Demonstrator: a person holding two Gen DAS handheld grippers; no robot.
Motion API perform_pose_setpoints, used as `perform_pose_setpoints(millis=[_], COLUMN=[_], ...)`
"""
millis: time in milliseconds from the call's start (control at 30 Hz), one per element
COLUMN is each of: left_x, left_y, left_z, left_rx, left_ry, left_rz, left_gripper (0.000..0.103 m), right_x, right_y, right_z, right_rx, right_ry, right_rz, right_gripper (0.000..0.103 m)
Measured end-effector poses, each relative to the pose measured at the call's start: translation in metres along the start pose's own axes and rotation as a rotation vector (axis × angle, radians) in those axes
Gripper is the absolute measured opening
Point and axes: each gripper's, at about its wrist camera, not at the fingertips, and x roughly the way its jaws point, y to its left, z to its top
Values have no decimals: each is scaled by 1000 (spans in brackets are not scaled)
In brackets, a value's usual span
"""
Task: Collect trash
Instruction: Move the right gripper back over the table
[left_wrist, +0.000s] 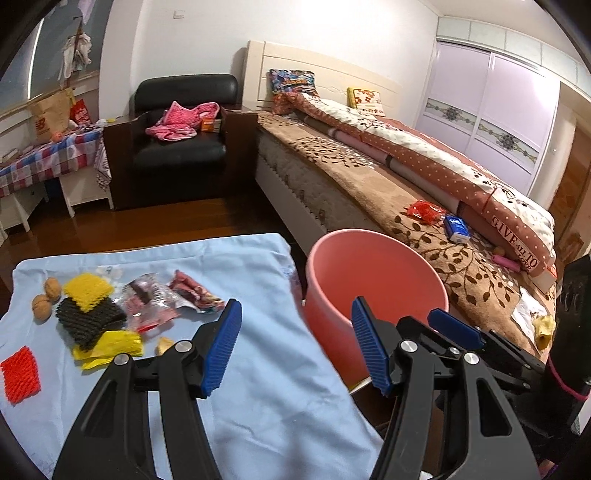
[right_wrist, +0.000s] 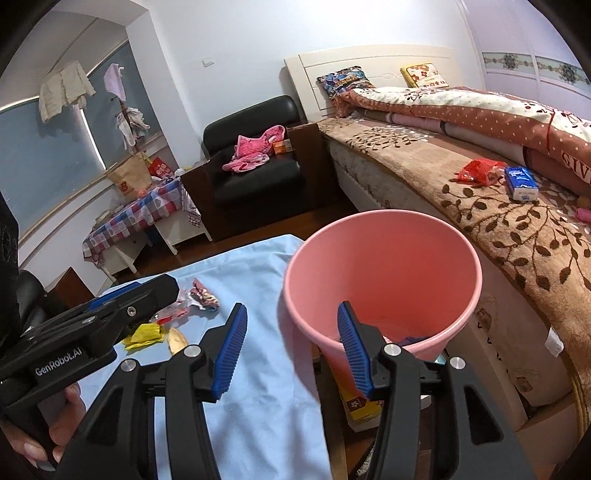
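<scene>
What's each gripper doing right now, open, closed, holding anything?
Left gripper: open, holding nothing.
Right gripper: open, holding nothing, at the pink bin.

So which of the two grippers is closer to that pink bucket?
Right. The right gripper hangs at the pink bucket's rim, one finger over its mouth; the left gripper is over the blue cloth beside it.

white walls (left_wrist: 177, 48), wooden floor (left_wrist: 147, 221), black armchair (left_wrist: 181, 140), bed (left_wrist: 369, 162), lilac wardrobe (left_wrist: 491, 110)

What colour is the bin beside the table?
Pink bin, clearest in the right wrist view.
</scene>
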Motion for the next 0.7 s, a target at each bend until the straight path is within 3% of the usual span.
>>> perform_pose_setpoints(millis=[167,400,500,700], left_x=[-10,-24,-30,-39], left_y=[17,49,60,89], left_z=[-5,-13,-17,-31], left_rx=[-34,-98,-107,-124], left_ry=[-9,-20,-20,-12], left_rz=[32,67,90,155], left_gripper=[62,62,62,62], right_x=[-4,2,9,18], right_y=[12,27,41,75], right_z=[-1,-8,-14,-24], right_rx=[-4,51,10,-149], right_ry=[-49,-34,10,51], right_rz=[2,73,89,2], right_gripper=[51,70,71,71])
